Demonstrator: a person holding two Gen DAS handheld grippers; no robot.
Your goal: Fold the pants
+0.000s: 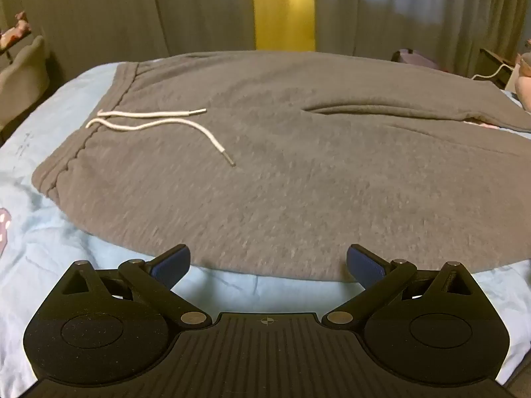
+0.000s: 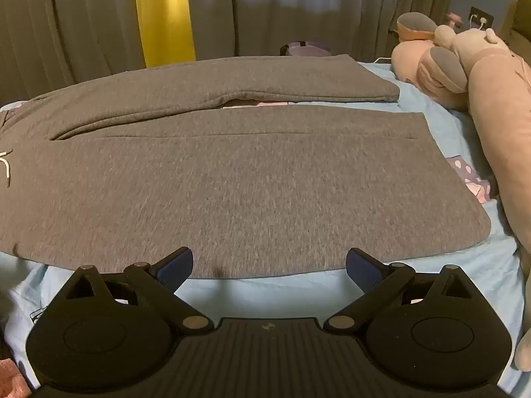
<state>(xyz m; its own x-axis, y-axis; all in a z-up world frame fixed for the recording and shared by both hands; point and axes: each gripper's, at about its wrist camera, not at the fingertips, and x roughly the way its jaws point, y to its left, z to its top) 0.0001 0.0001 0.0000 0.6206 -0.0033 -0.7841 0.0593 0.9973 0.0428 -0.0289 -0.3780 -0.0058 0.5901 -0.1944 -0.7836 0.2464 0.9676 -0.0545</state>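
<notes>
Grey sweatpants [image 1: 282,179] lie flat on a light blue bed sheet [image 1: 66,242], waistband to the left, with a white drawstring [image 1: 159,121] spread over the fabric. In the right wrist view the two legs [image 2: 249,185] stretch to the right, the far leg [image 2: 265,79] angled away, hems at the right. My left gripper [image 1: 268,263] hovers open over the near edge of the pants by the waist end, nothing between its blue pads [image 1: 172,265]. My right gripper [image 2: 269,265] hangs open over the near edge of the closer leg, also empty.
A large pink plush toy [image 2: 481,76] lies along the right side of the bed, close to the leg hems. Grey curtains [image 2: 83,26] with a yellow strip [image 2: 162,16] hang behind the bed. A purple patterned cloth [image 2: 471,179] peeks out beside the near hem.
</notes>
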